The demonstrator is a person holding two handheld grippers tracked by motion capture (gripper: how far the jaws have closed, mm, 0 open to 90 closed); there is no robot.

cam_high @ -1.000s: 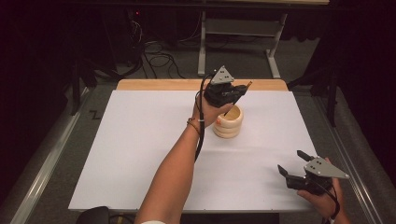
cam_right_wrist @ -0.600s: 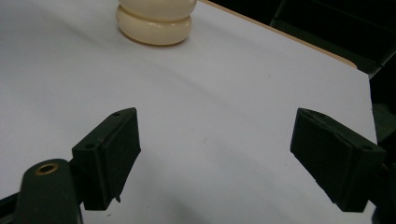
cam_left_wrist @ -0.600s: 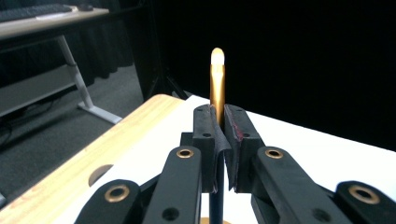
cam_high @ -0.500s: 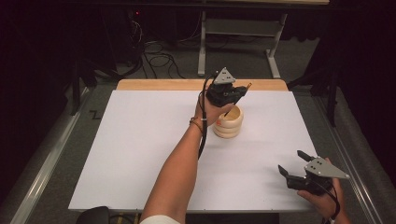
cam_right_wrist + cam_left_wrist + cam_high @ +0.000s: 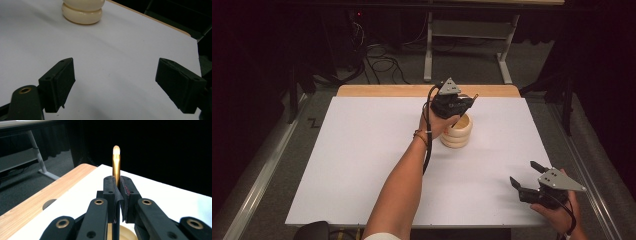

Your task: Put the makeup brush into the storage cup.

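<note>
Over the cream holder (image 5: 457, 131), your left tool (image 5: 460, 104) grips a brush (image 5: 116, 162).
Lower it straight in before letting go; your right tool (image 5: 527, 179) waits open on the counter (image 5: 362, 150).

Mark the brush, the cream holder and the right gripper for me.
brush (image 5: 116, 167), left gripper view, on its gold ferrule above the shut jaws.
cream holder (image 5: 458, 135), high view, on its ribbed side wall.
right gripper (image 5: 115, 82), right gripper view, midway between its open fingertips.

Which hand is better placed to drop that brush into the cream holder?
Left. The left gripper is shut on the brush right over the holder; the right gripper hangs open near the table's corner.
</note>
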